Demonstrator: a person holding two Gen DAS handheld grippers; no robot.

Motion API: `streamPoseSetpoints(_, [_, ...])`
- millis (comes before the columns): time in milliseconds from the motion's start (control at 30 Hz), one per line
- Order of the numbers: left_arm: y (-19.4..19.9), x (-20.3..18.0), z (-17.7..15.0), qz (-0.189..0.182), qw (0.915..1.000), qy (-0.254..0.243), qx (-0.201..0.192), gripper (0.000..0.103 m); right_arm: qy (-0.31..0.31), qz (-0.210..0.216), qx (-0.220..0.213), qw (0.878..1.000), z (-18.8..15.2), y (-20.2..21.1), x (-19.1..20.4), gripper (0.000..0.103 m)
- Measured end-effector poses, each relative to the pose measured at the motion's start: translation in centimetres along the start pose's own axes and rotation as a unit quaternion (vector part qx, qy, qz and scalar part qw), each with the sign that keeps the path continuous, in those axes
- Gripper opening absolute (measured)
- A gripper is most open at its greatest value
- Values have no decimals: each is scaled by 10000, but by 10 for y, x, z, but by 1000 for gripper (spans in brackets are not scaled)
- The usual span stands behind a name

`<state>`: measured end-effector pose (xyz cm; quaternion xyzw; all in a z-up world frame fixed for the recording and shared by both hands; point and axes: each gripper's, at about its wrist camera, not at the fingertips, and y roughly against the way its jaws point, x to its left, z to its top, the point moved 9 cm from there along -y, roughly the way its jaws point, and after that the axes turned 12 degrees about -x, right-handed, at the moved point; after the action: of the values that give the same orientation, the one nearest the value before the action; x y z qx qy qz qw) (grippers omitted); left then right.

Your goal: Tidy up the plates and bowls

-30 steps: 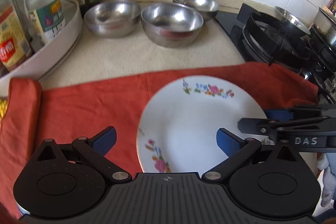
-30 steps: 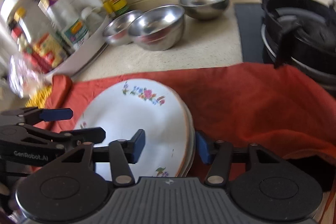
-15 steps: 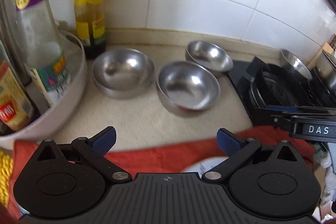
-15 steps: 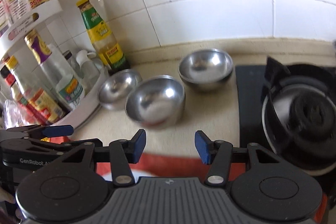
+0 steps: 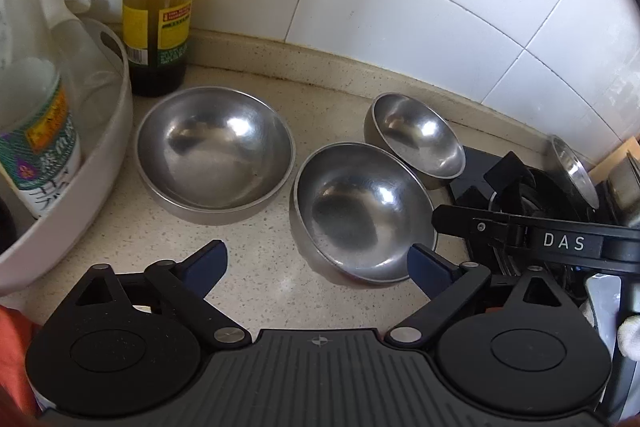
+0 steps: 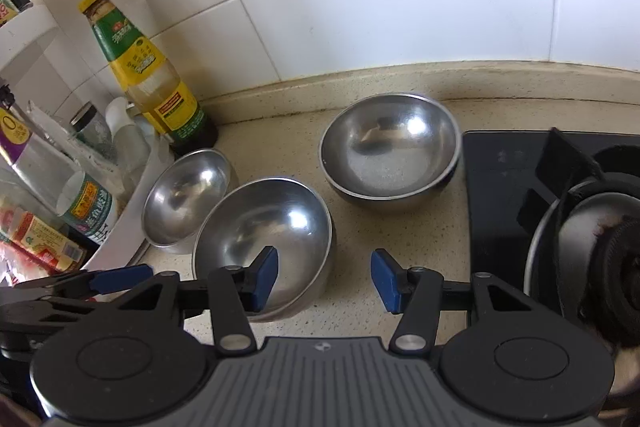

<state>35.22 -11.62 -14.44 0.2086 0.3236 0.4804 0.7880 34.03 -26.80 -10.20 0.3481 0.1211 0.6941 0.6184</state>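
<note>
Left wrist view: left gripper (image 5: 318, 265) spread wide, nothing between its blue pads, hovering over the speckled countertop (image 5: 256, 267). Three steel bowls on the counter: left bowl (image 5: 214, 153) at 11 o'clock from the gripper, middle bowl (image 5: 362, 213) at 1 o'clock with its near rim just beside the right-hand pad, far bowl (image 5: 416, 139) beyond it at 1 o'clock, apparently tilted, rim close to the middle bowl; contact cannot be told. Sauce bottle (image 5: 160, 3) stands upright at 11 o'clock against the tiled wall, just behind the left bowl. White rack (image 5: 100, 163) at 9 o'clock. Right gripper enters at 3 o'clock, over the stove (image 5: 520, 183). Right wrist view: right gripper (image 6: 324, 277) also parted, holding nothing; its left pad overlaps the middle bowl (image 6: 264, 231) in the picture, right pad over bare counter. Far bowl (image 6: 390, 151) at 12 o'clock, left bowl (image 6: 186, 195) at 10 o'clock beside the rack. Burner (image 6: 592, 227) at 3 o'clock.
</note>
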Motion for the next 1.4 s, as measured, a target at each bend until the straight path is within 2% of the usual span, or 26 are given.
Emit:
streamPoseSetpoints(200, [-21, -10, 4, 243, 9993, 273, -23, 96, 102, 376, 440, 9983, -2, -33, -9, 48])
streamPoseSetpoints(267, [-30, -7, 3, 374, 9986, 357, 68, 91, 65, 490, 551, 9973, -3, -40, -14, 42])
streamPoseSetpoints(300, [-33, -8, 2, 399, 9984, 375, 125, 84, 31, 558, 610, 9966, -5, -43, -15, 39])
streamPoseSetpoints(433, [-39, -8, -7, 533, 9980, 200, 263, 71, -13, 887, 752, 9932, -14, -43, -15, 32])
streamPoseSetpoints(567, [-41, -10, -13, 359, 9983, 246, 389, 59, -128, 1033, 817, 9912, -18, -38, -11, 28])
streamPoseSetpoints(967, [-11, -39, -14, -77, 9992, -126, 376, 69, -425, 1017, 1011, 9888, -33, 5, -11, 28])
streamPoseSetpoints(1400, [-6, -48, -27, -158, 9987, -148, 466, 71, -333, 981, 1065, 9889, -50, 19, -13, 28])
